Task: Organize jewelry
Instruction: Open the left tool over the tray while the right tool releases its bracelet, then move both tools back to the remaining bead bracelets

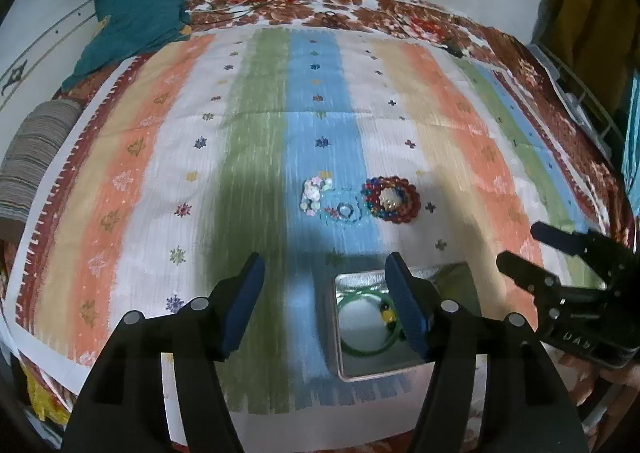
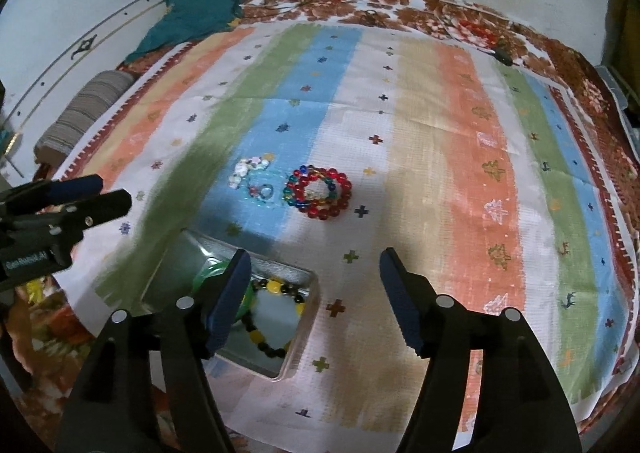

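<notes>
Through the left wrist camera, the left gripper (image 1: 326,293) stands with its blue-padded jaws spread and nothing between them, above a striped woven cloth (image 1: 200,181) of orange, white, green and blue bands; the clear rectangular plastic box (image 1: 348,371) lies on that cloth just beneath the gripper's right-hand finger, holding a green bangle (image 1: 352,349) and a glimpse of yellow and black beads; beyond the box lie a red and multicoloured beaded bracelet (image 1: 394,200), a small ring (image 1: 345,209) beside it and a pale shell-like cluster (image 1: 314,195); the right gripper (image 1: 520,249) shows to the right of the box, jaws parted. Through the right wrist camera, the right gripper (image 2: 316,293) is likewise released and empty; the box (image 2: 308,317) sits under its left-hand finger, with a yellow and black beaded bracelet (image 2: 276,325) inside, next to the bangle (image 2: 210,273); the red bracelet (image 2: 320,193), ring (image 2: 266,191) and pale cluster (image 2: 248,169) rest beyond the box; the left gripper (image 2: 108,193) enters left of it.
</notes>
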Tool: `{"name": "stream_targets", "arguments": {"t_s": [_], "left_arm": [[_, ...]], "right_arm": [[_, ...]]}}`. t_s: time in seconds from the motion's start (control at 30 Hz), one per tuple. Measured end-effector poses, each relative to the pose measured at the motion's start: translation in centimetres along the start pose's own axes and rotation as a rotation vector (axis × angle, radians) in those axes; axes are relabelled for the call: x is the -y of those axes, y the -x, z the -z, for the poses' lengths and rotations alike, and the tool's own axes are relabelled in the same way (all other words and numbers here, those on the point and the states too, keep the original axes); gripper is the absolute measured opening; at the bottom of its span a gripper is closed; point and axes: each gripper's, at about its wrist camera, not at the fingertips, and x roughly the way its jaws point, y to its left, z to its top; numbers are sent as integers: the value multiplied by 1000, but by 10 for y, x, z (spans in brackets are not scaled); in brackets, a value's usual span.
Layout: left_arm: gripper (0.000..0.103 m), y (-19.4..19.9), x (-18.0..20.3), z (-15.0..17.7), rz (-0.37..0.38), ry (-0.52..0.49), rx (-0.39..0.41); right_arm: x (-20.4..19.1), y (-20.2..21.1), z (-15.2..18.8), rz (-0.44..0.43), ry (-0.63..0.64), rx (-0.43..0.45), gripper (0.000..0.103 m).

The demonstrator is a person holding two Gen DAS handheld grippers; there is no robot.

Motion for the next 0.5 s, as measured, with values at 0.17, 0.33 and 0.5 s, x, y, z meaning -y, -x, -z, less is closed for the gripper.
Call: {"name": "stream_targets", "arguments": {"t_s": [0.17, 0.33, 0.5], "left_arm": [[67, -12, -3, -10, -16, 8, -15], [70, -26, -5, -19, -48, -4, -37], [70, -42, -8, -28, -71, -2, -66]], "right_arm": [[3, -7, -6, 15, -4, -15, 72], [3, -20, -16, 36, 8, -33, 76], [-1, -31, -20, 49, 29, -46, 79]]}}
